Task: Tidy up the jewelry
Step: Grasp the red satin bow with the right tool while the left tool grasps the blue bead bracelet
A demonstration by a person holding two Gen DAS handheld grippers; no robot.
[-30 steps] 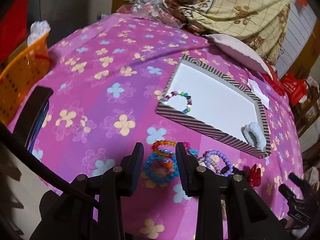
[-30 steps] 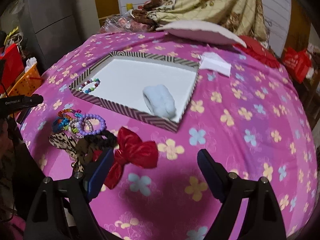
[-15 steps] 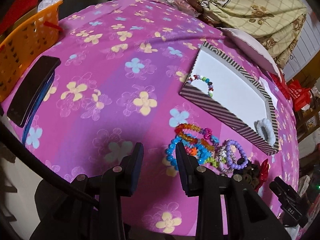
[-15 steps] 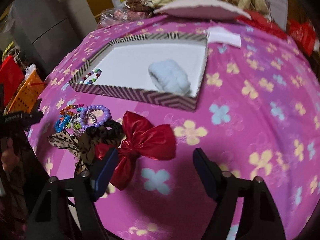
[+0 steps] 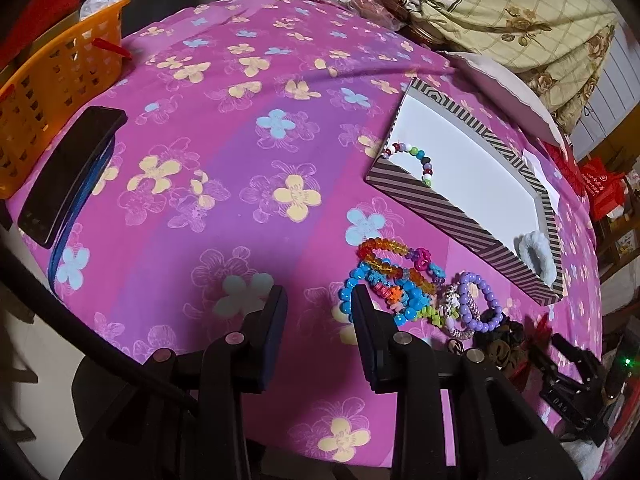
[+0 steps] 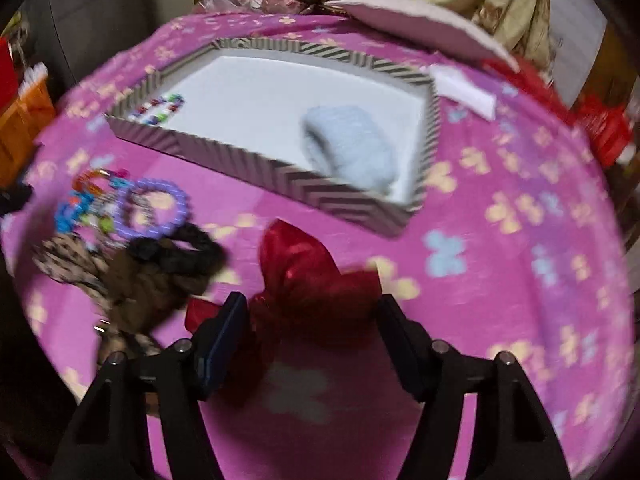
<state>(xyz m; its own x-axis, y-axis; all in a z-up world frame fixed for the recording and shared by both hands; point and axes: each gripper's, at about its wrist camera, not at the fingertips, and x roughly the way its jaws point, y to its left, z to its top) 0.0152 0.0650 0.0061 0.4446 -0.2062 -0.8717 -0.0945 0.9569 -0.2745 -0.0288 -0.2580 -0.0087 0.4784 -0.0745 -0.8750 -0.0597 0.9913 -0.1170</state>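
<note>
A striped tray [image 6: 280, 176] holds a multicoloured bead bracelet [image 6: 160, 108] and a pale fluffy scrunchie [image 6: 352, 148]. In front of it lie a red bow [image 6: 312, 276], a black scrunchie [image 6: 180, 248], a leopard-print hair tie [image 6: 132, 288] and a purple bead bracelet [image 6: 154, 208]. My right gripper [image 6: 310, 332] is low over the red bow with the bow between its closing jaws; the pads are not seen pressing on it. My left gripper [image 5: 318, 320] stands open and empty over the cloth, just left of the bracelet pile [image 5: 400, 280], with the tray [image 5: 460, 208] beyond.
A pink flowered cloth covers the table. An orange basket [image 5: 52, 92] and a black case [image 5: 68, 168] sit at the left edge. A white pillow [image 6: 420, 24], a folded white paper [image 6: 464, 88] and a beige blanket [image 5: 520, 12] lie behind the tray.
My right gripper has come down onto the red bow and its jaws have narrowed around it. My left gripper shifted left off the bracelet pile, then held still.
</note>
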